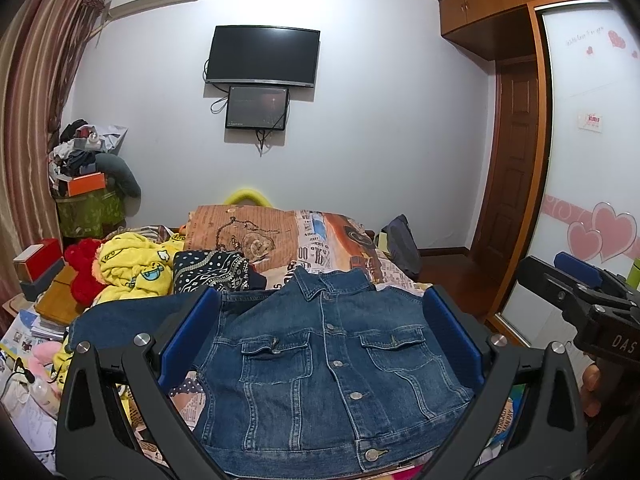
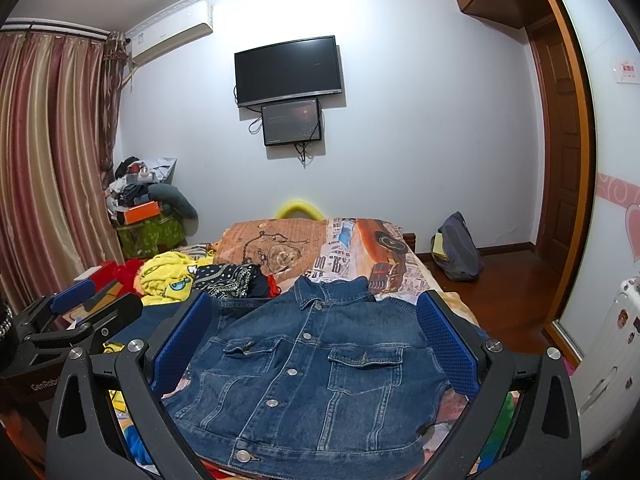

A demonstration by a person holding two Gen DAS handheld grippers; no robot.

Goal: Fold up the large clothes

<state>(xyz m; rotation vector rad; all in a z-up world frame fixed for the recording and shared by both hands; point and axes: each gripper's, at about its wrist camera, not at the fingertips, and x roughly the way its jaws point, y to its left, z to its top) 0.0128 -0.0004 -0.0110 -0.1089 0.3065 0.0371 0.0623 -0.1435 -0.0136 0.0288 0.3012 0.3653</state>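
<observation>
A blue denim jacket (image 1: 328, 364) lies front-up and buttoned on the bed, collar toward the far wall, one sleeve stretched out to the left. My left gripper (image 1: 320, 340) hovers over it, open, blue pads wide apart with nothing between them. In the right wrist view the same denim jacket (image 2: 312, 376) fills the foreground and my right gripper (image 2: 312, 336) is open above it, holding nothing. The right gripper (image 1: 580, 288) also shows at the right edge of the left wrist view, and the left gripper (image 2: 80, 312) at the left edge of the right wrist view.
The bed (image 1: 320, 240) has a printed orange newspaper-pattern cover. Yellow and dark patterned clothes (image 1: 136, 268) are piled at its left. Boxes and clutter (image 1: 80, 176) stand by the curtain. A backpack (image 2: 456, 248) sits on the wooden floor at the right. A wardrobe (image 1: 592, 160) stands right.
</observation>
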